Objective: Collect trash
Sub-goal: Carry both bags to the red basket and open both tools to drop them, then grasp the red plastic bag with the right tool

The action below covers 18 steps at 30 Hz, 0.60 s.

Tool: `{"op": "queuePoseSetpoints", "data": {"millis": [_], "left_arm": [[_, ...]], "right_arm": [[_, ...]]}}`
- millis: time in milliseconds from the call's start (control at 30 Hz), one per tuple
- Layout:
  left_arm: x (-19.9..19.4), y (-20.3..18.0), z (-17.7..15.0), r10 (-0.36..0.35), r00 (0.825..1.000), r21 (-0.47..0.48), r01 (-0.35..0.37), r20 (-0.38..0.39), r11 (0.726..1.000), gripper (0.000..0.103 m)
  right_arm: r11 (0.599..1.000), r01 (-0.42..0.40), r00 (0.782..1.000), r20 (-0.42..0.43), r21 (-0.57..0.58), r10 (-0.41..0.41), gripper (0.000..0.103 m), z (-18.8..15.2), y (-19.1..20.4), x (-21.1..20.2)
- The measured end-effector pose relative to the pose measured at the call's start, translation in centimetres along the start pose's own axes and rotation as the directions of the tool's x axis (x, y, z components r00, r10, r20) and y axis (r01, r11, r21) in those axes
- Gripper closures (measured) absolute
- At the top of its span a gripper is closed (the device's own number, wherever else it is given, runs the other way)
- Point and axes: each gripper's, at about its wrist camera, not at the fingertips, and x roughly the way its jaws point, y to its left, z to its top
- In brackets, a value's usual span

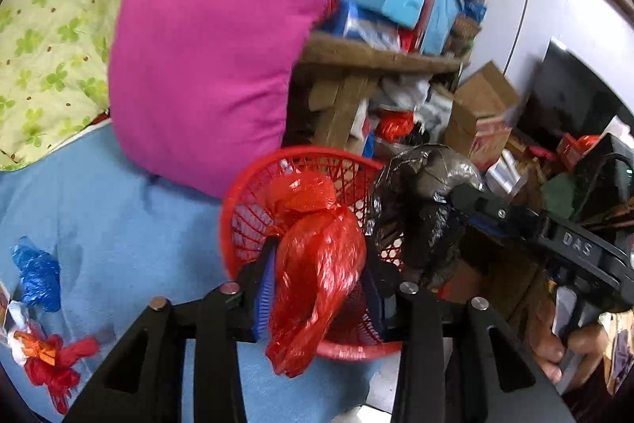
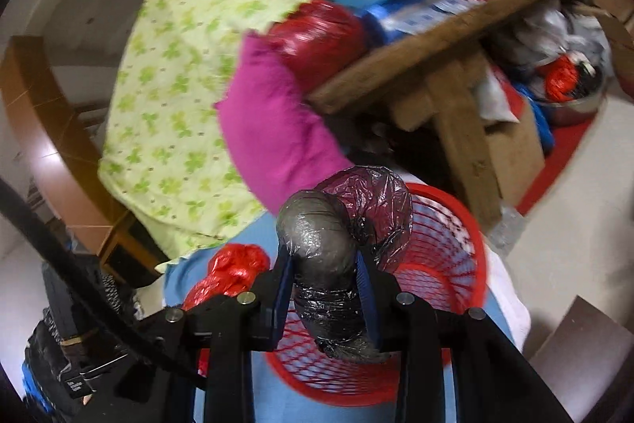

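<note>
Blue bed sheet [image 1: 119, 217]: red basket [image 1: 245, 209], magenta pillow [image 1: 206, 66], crumpled bags [image 1: 37, 272].

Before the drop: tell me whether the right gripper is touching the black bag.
Touching. In the right wrist view the right gripper has both pads pressed against the black bag, which bulges above them, over the red basket.

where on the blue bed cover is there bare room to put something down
Bare patch: the blue fabric bed cover between the magenta square cushion, the red plastic mesh basket and the crumpled blue and red plastic scraps at the left edge. Crowded: the wooden bench stacked with boxes, and the floor clutter beneath it.
</note>
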Motion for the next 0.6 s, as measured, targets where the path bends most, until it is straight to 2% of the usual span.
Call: {"op": "queuePoseSetpoints", "data": {"millis": [33,100,133,167,200,300,400,533,600], "left_arm": [[0.6,-0.3,0.0,0.001,1.0,-0.002,-0.001,-0.011,1.0,0.048],[1.5,-0.4,-0.1,0.005,1.0,-0.014,-0.005,-0.019,1.0,0.042],[1.5,-0.4,-0.3,0.01,1.0,-0.018,-0.01,-0.02,1.0,0.041],[1.5,-0.4,-0.3,0.013,1.0,-0.019,-0.013,-0.021,1.0,0.041],[1.1,-0.2,-0.5,0.019,1.0,-0.017,-0.019,-0.018,1.0,0.041],[-0.3,1.0,-1.3,0.05,0.999,-0.012,-0.05,0.012,0.999,0.04],[-2.9,2.8,-2.7,0.079,0.996,-0.05,-0.076,0.043,0.996,0.038],[-6.5,7.0,-6.8,0.156,0.986,-0.13,-0.148,0.056,0.98,0.037],[-8.8,10.0,-9.5,0.213,0.976,-0.195,-0.199,0.054,0.96,0.037]], "right_arm": [[1.0,0.007,1.0,-0.011,0.016,-0.007,0.068,0.0,-0.5,0.4],[0.999,-0.003,0.999,-0.043,0.041,0.005,0.065,-0.2,-1.7,1.0],[0.999,0.003,0.998,-0.056,0.049,0.0,0.052,-0.3,-2.0,1.3],[0.999,0.013,0.998,-0.059,0.053,-0.01,0.031,-0.3,-2.2,1.5],[0.998,0.018,0.999,-0.051,0.059,-0.015,0.027,-0.4,-2.4,1.6],[0.999,-0.02,1.0,-0.006,0.045,0.021,0.027,-0.5,-2.2,1.0],[0.999,-0.041,0.998,0.038,-0.006,0.041,0.027,-0.4,-0.7,0.3],[0.987,-0.121,0.989,0.076,-0.107,0.13,0.027,-1.1,3.4,-0.4],[0.975,-0.161,0.983,0.062,-0.155,0.172,0.027,-1.7,5.6,0.0]]}}
